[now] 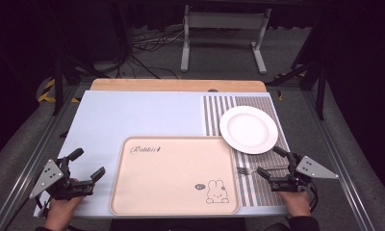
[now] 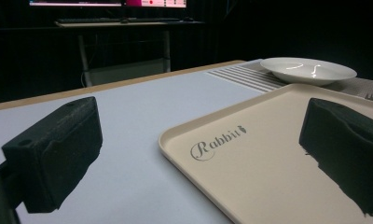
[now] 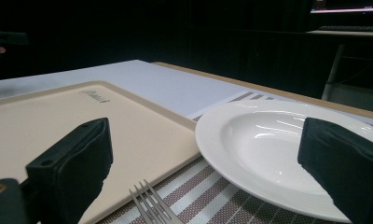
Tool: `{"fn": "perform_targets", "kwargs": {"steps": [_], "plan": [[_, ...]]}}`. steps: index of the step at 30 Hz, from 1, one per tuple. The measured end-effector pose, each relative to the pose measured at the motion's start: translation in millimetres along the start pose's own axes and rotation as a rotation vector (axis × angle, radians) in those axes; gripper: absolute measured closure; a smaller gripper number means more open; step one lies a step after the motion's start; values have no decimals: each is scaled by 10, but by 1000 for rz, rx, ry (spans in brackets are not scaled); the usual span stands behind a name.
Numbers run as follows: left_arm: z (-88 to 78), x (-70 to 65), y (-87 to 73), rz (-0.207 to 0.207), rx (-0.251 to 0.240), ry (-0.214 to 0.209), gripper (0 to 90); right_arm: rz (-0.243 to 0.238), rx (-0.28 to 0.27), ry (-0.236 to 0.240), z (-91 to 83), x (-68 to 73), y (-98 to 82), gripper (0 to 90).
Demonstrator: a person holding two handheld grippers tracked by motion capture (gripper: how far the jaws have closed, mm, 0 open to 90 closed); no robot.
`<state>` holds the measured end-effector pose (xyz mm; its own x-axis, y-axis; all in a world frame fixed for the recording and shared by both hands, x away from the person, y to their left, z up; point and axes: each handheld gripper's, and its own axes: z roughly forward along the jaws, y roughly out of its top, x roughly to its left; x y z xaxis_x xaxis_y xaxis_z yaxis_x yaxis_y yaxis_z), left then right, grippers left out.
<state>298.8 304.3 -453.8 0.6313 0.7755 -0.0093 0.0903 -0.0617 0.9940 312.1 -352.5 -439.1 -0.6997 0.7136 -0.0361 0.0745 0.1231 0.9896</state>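
The right gripper (image 1: 268, 166) was held low over the striped mat (image 1: 258, 192), its jaws spread wide with nothing between them. The fork (image 1: 250, 170) lay flat on that mat, tines toward the tray (image 1: 133, 192), just right of the tray's edge and just below the plate (image 1: 249, 129). In the high view the gripper's lower jaw was seen beside the fork's handle, though whether it touched could not be told. In the right gripper view the tines (image 3: 145, 198) were seen rising from the bottom edge between the two jaws, so the gripper appeared to be lined up along the fork; the wide spread was judged to be kept so that the thin handle could be straddled before any closing.

The plate was set on the mat at its far part, its rim overlapping the tray's far right corner as seen from above; in the right gripper view it was seen close ahead, just beyond the tines.

The left gripper (image 1: 89, 166) was held at the near left corner of the table (image 1: 133, 115), just left of the tray, its jaws likewise apart and empty. In the left gripper view the tray's corner and its "Rabbit" lettering (image 2: 217, 142) were framed between the jaws, with the plate far off. It was judged to be parked there out of the way, or kept ready to steady the tray.

The tray itself was bare, perhaps left free so that the fork and plate could be received.
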Motion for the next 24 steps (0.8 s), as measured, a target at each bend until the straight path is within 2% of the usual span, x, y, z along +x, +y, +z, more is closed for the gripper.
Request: {"fn": "perform_targets", "kwargs": {"steps": [24], "plan": [[-5,-3,4,-2,-3,0,0,-6,11,3,8,2,-1,41]]}}
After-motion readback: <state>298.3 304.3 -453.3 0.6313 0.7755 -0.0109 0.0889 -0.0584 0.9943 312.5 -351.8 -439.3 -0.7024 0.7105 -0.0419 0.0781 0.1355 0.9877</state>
